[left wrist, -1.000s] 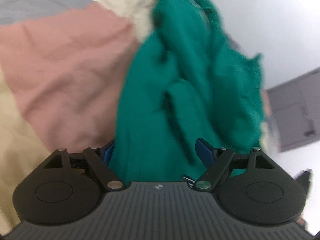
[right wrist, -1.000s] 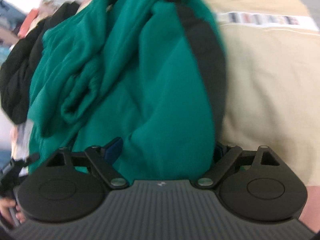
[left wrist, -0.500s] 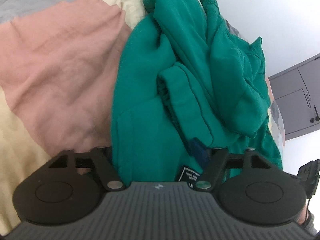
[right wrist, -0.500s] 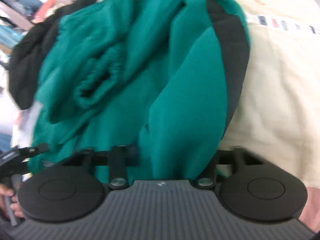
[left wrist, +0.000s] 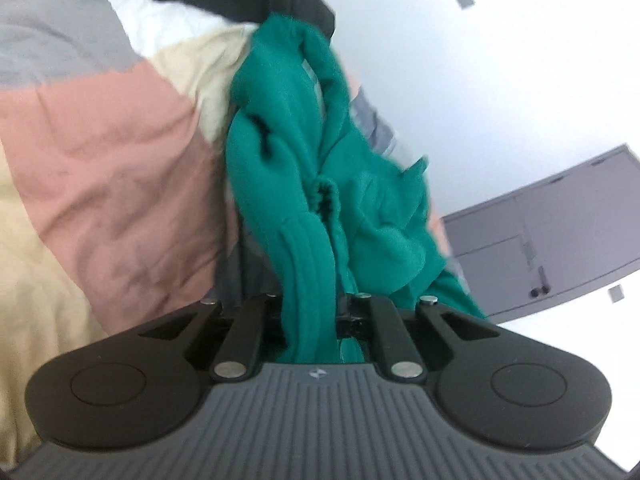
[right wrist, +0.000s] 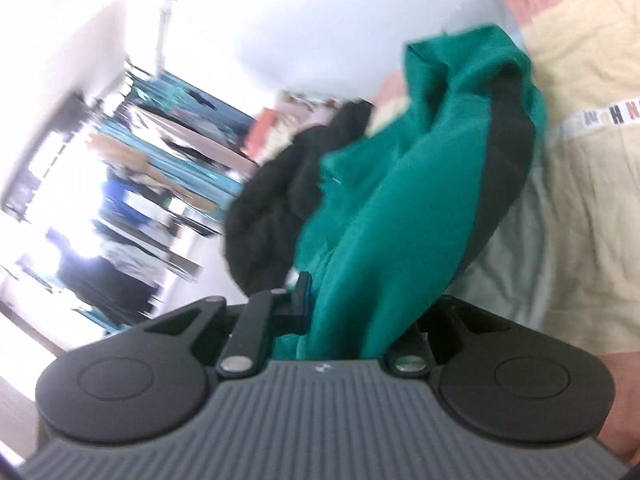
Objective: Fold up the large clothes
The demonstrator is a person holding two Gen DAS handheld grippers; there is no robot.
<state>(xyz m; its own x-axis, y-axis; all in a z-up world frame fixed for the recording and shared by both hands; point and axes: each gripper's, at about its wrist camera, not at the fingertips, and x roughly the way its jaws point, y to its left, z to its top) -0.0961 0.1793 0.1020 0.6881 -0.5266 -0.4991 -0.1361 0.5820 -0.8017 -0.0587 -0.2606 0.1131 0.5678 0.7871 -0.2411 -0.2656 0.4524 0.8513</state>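
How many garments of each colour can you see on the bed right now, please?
Green garment: 1, gripped by both the left gripper and the right gripper
Black garment: 1, lying behind it on the bedcover
Total: 2

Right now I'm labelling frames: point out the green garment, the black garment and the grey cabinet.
green garment [left wrist: 280, 184]: left wrist view, bunched upper folds.
black garment [right wrist: 272, 216]: right wrist view, rumpled middle.
grey cabinet [left wrist: 560, 240]: left wrist view, door front.
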